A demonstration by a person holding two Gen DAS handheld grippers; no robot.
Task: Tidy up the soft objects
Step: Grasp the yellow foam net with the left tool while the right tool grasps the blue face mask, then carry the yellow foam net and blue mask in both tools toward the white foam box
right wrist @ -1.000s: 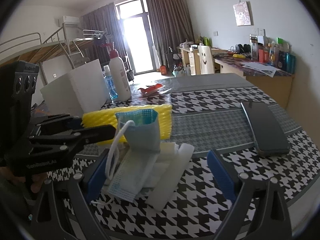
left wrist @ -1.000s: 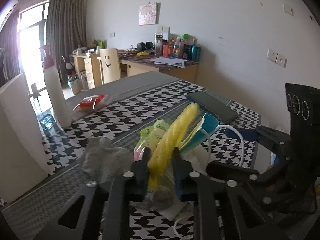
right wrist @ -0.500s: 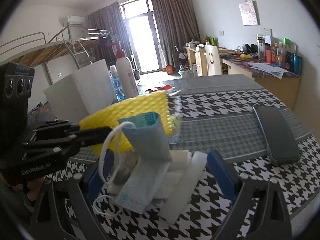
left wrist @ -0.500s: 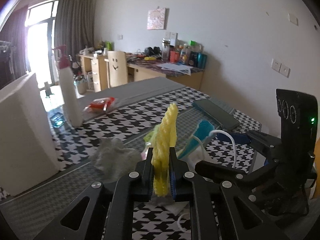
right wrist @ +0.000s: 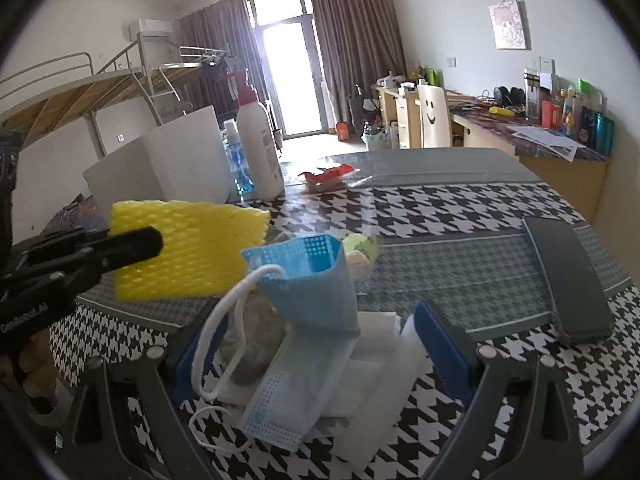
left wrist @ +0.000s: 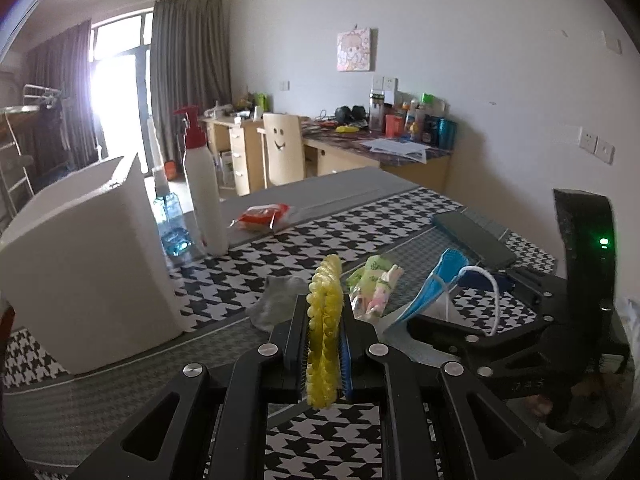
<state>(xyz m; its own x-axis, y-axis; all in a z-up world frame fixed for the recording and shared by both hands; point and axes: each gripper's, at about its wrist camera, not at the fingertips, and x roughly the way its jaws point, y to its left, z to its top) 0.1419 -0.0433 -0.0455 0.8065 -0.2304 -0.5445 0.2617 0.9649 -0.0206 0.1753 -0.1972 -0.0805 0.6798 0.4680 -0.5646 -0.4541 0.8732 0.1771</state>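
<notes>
My left gripper [left wrist: 323, 320] is shut on a yellow foam net sleeve [left wrist: 325, 332] and holds it upright above the table; it also shows in the right wrist view [right wrist: 188, 256], left of the pile. A blue face mask [right wrist: 308, 304] stands bent on white wipes [right wrist: 380, 364], between the wide-open blue pads of my right gripper [right wrist: 320, 352]. The mask [left wrist: 436, 284] also shows in the left wrist view. A grey cloth [left wrist: 276, 300] and a green-pink packet [left wrist: 376, 284] lie behind the sleeve.
A white foam box [left wrist: 84, 260], a white pump bottle [left wrist: 202, 188] and a blue bottle [right wrist: 238, 160] stand at the table's far left. A red packet [left wrist: 264, 216] and a dark phone [right wrist: 568, 276] lie on the houndstooth cloth [right wrist: 460, 208].
My left gripper has lifted the yellow sleeve off the pile and turned it upright, swinging left. The right gripper stayed open around the mask.
</notes>
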